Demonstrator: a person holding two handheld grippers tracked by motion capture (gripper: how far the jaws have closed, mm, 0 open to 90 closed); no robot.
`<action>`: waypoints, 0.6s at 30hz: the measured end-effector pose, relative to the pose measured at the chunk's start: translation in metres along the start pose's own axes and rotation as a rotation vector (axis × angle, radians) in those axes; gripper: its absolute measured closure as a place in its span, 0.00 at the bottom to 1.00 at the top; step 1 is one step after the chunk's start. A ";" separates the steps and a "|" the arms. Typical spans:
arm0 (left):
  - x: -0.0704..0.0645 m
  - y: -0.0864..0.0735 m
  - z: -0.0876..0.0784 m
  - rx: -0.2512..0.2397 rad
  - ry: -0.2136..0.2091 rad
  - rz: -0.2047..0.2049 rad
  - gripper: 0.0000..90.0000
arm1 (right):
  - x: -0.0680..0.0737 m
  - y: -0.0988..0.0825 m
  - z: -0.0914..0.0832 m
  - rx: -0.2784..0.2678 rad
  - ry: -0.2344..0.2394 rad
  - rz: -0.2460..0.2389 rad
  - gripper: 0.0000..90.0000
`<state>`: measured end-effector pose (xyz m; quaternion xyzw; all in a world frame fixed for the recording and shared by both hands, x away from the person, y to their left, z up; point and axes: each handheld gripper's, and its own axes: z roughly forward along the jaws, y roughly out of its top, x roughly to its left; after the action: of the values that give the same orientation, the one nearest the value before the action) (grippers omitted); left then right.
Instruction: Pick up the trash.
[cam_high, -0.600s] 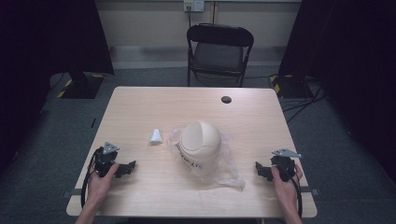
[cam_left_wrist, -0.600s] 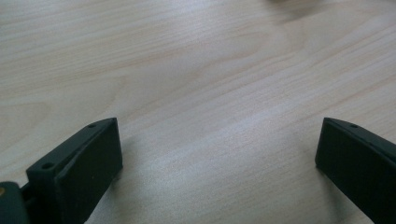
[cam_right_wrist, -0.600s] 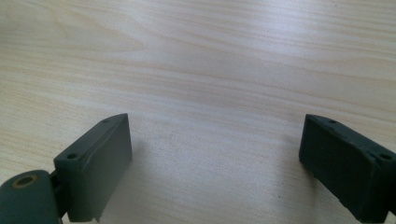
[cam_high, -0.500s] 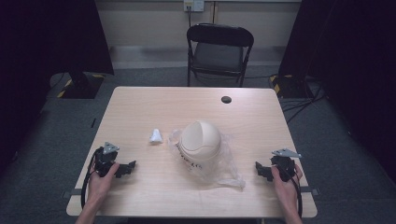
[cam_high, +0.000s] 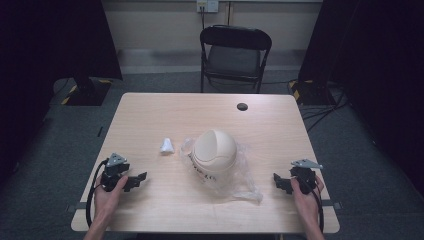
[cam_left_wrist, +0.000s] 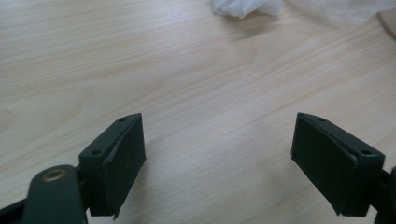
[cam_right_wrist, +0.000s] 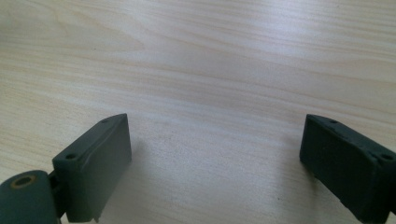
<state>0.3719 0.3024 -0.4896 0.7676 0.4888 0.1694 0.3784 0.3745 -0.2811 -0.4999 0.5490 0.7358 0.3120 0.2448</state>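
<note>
A cream-coloured cap (cam_high: 214, 151) lies on a clear plastic bag (cam_high: 243, 172) in the middle of the wooden table (cam_high: 200, 112). A small white crumpled wad (cam_high: 166, 146) rests just left of it; its edge shows at the top of the left gripper view (cam_left_wrist: 245, 7). My left gripper (cam_high: 134, 181) sits low on the table at the front left, open and empty, jaws wide over bare wood (cam_left_wrist: 217, 154). At the front right my right gripper (cam_high: 281, 182) also rests open with nothing between its jaws (cam_right_wrist: 212, 163).
A small black round cap (cam_high: 242, 106) sits in the table near its far edge. A black folding chair (cam_high: 235, 57) stands beyond the table. Dark curtains hang on both sides.
</note>
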 end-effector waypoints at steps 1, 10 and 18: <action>0.000 0.000 0.000 0.000 0.000 0.000 0.20 | 0.000 0.000 0.000 0.000 0.000 0.000 0.09; -0.025 0.024 -0.009 -0.050 -0.081 0.077 0.24 | 0.000 0.000 0.000 -0.001 0.000 0.000 0.09; -0.036 0.042 -0.003 -0.067 -0.150 0.074 0.26 | 0.000 0.000 0.000 0.000 0.000 0.000 0.09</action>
<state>0.3798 0.2621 -0.4521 0.7825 0.4245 0.1417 0.4328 0.3745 -0.2811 -0.4999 0.5490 0.7357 0.3121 0.2448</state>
